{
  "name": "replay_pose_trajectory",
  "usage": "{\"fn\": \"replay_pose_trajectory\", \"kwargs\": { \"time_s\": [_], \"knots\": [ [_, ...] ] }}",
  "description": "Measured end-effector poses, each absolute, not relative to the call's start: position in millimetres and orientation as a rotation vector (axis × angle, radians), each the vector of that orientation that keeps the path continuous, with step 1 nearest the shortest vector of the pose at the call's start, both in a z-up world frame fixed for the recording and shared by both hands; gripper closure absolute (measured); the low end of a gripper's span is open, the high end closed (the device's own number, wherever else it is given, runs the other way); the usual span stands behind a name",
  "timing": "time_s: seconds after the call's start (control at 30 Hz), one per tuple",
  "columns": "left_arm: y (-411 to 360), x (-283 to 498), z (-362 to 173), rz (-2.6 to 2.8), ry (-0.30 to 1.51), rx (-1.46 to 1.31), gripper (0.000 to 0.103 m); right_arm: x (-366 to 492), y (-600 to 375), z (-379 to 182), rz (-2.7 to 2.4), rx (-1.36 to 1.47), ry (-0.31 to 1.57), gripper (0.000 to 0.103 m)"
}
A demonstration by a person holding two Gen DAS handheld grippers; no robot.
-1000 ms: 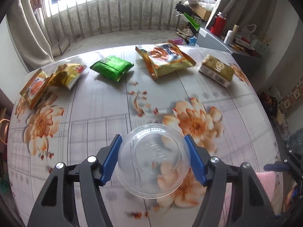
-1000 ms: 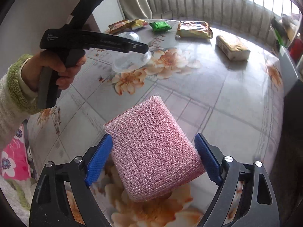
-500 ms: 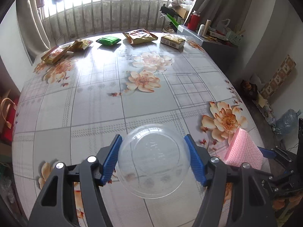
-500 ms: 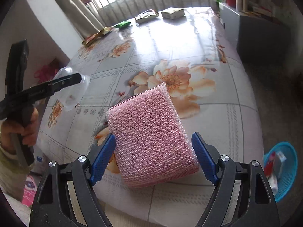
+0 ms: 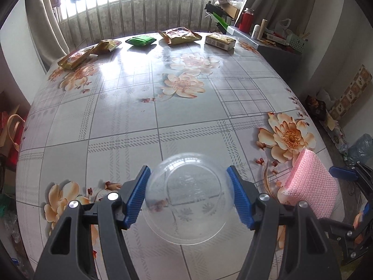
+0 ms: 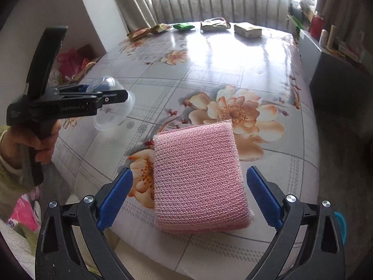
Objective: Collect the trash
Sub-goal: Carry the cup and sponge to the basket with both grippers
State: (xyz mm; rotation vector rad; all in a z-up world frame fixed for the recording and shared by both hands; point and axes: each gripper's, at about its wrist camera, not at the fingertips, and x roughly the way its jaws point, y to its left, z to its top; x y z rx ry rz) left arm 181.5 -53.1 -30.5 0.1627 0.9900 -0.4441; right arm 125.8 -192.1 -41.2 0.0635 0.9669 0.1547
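Note:
My left gripper (image 5: 188,196) is shut on a clear plastic bowl (image 5: 187,198) and holds it above the near part of the flowered table (image 5: 130,121). From the right wrist view the left gripper (image 6: 116,98) and the bowl (image 6: 112,109) hang over the table's left side. A pink mesh sponge (image 6: 200,177) lies on the table's near edge between the fingers of my right gripper (image 6: 195,196), with gaps on both sides. The sponge (image 5: 312,186) shows at the right in the left wrist view. Several snack packets (image 5: 181,36) lie along the far edge.
A green packet (image 5: 141,40), yellow packets (image 5: 88,52) and a boxy pack (image 5: 220,42) line the far edge by the barred window. A grey cabinet (image 6: 338,74) with bottles stands right of the table. A blue basket (image 6: 341,224) sits on the floor at the right.
Both grippers have pulled back from the table's far side to its near end. The right gripper's fingers have spread off the pink sponge, which now rests on the table.

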Motion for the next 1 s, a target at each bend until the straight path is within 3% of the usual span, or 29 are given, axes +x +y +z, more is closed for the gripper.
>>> {"fn": "replay_pose_trajectory", "kwargs": {
  "time_s": [0.23,0.3,0.63,1.0],
  "knots": [
    [-51.5,183.5,-31.2,-0.429,0.981,0.158,0.038,129.9,-180.2,-56.4,0.111,-0.04,0.994,0.011],
    [-51.1,183.2,-30.3,-0.427,0.973,0.158,0.038,127.6,-182.1,-58.6,0.102,-0.027,0.997,0.025],
    [-48.5,177.8,-10.5,-0.428,0.913,0.147,0.038,107.1,-201.2,-49.6,0.07,0.129,0.932,0.028],
    [-89.6,140.8,32.1,-0.569,0.824,0.149,0.038,17.4,-287.9,-8.0,-0.046,0.475,0.718,0.029]
  ]
}}
